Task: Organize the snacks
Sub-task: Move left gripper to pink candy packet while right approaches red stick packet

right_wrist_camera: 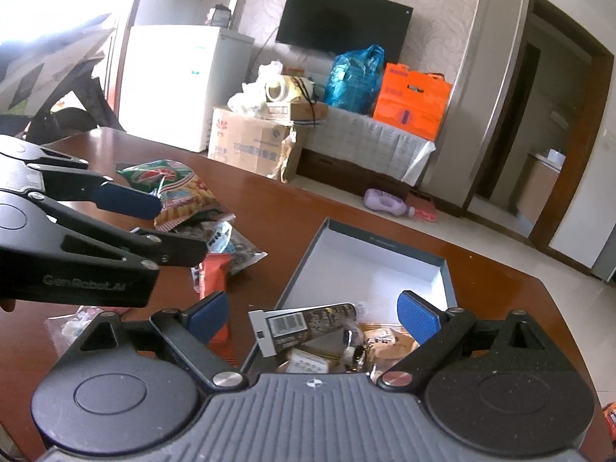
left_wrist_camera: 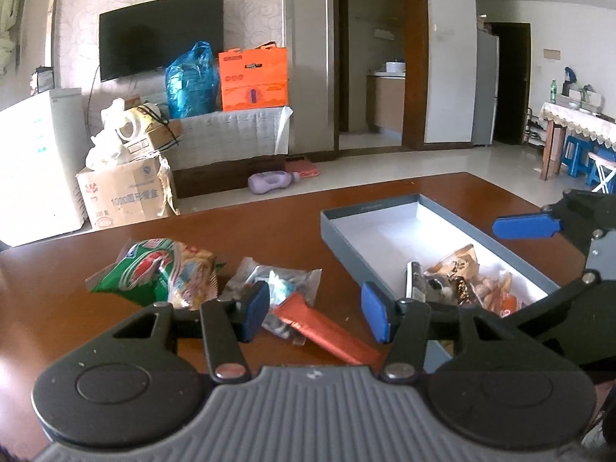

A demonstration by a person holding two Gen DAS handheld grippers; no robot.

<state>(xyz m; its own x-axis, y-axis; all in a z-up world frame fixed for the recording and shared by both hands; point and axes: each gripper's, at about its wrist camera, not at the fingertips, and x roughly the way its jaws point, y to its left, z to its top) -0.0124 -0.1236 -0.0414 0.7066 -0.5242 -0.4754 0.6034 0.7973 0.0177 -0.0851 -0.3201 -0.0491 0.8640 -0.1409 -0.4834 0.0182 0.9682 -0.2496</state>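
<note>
A grey box [left_wrist_camera: 369, 238] with a white inside lies on the brown table [left_wrist_camera: 250, 238] and holds several snack packets [left_wrist_camera: 458, 281] at its near end. Loose snacks lie left of it: a green and orange bag [left_wrist_camera: 161, 273], a clear packet [left_wrist_camera: 277, 281] and an orange-red bar [left_wrist_camera: 327, 331]. My left gripper [left_wrist_camera: 315, 308] is open and empty, its jaws either side of the bar, above the table. My right gripper [right_wrist_camera: 312, 312] is open and empty over the box's [right_wrist_camera: 365, 265] near end, above a dark stick packet [right_wrist_camera: 304, 323]. The left gripper also shows at the right wrist view's left [right_wrist_camera: 154, 227].
Beyond the table's far edge stand a cardboard carton [left_wrist_camera: 123, 196], a white appliance [left_wrist_camera: 34, 169], a TV [left_wrist_camera: 161, 34] and a low cabinet with a blue bag [left_wrist_camera: 190, 81] and orange box [left_wrist_camera: 254, 79]. A purple bottle [left_wrist_camera: 269, 181] lies on the floor.
</note>
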